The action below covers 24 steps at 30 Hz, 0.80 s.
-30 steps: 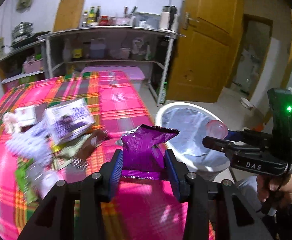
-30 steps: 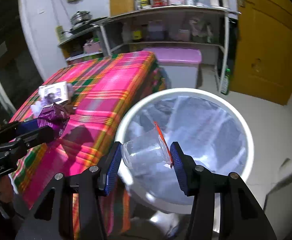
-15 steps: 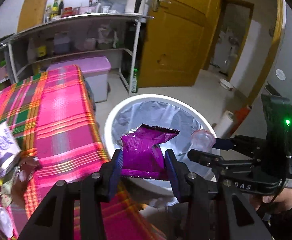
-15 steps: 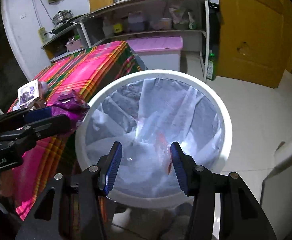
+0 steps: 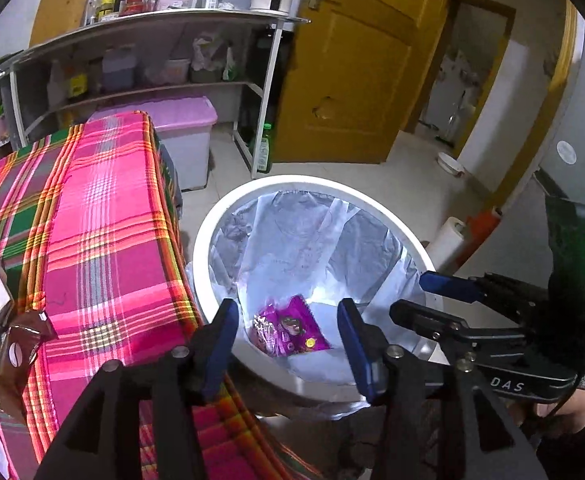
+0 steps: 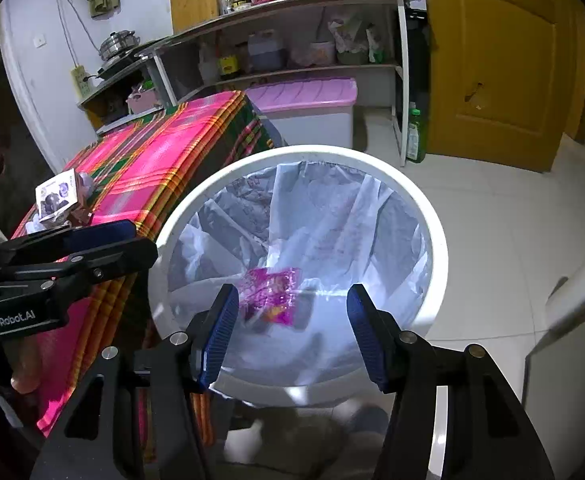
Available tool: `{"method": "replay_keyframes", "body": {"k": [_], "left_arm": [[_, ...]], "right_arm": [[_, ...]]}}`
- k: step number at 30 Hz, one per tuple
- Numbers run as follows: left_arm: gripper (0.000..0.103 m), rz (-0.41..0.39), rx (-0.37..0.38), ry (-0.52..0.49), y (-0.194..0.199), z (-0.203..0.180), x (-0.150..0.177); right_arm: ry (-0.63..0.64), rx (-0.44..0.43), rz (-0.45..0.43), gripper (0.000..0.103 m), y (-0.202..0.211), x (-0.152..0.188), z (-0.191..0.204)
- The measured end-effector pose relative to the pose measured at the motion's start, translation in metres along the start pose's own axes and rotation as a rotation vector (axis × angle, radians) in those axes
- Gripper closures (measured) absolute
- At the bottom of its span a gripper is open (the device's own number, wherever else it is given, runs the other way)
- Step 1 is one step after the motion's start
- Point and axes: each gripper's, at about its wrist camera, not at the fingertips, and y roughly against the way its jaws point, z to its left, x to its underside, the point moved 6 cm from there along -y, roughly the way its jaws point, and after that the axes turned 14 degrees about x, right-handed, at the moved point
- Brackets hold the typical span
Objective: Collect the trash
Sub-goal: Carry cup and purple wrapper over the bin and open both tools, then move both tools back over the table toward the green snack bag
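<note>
A white trash bin (image 5: 212, 224) with a clear liner stands on the floor beside the table; it also shows in the right wrist view (image 6: 432, 236). A purple snack wrapper (image 5: 292, 328) lies at the bottom of the bin, seen blurred in the right wrist view (image 6: 272, 296). My left gripper (image 5: 286, 336) is open and empty over the bin's near rim. My right gripper (image 6: 290, 328) is open and empty above the bin; it shows in the left wrist view (image 5: 424, 300) at the bin's right side. More trash, a brown wrapper (image 5: 20, 344) and a white printed box (image 6: 58, 196), lies on the table.
The table with a pink plaid cloth (image 5: 104, 240) is left of the bin. A purple-lidded storage box (image 5: 180, 120) and a metal shelf unit (image 5: 152, 40) stand behind. A yellow door (image 5: 352, 80) is at the back right. A paper roll (image 5: 448, 236) lies on the floor.
My left gripper swung from the table to over the bin and let go of the purple wrapper, which fell in. My right gripper opened wider after dropping the clear cup into the bin.
</note>
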Motion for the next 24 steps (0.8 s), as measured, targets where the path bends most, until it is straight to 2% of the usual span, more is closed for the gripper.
{"method": "replay_keyframes", "body": {"k": [9, 14, 24], "left_arm": [[0.051, -0.074, -0.026, 0.010, 0.036, -0.006, 0.007], [0.051, -0.138, -0.076, 0.008, 0.072, -0.008, 0.018], [0.051, -0.208, -0.171, 0.068, 0.135, 0.012, 0.049]], "right_arm": [[0.000, -0.028, -0.081, 0.046, 0.039, -0.004, 0.014], [0.018, -0.060, -0.101, 0.046, 0.057, -0.003, 0.034], [0.090, -0.158, -0.111, 0.046, 0.080, 0.005, 0.086]]}}
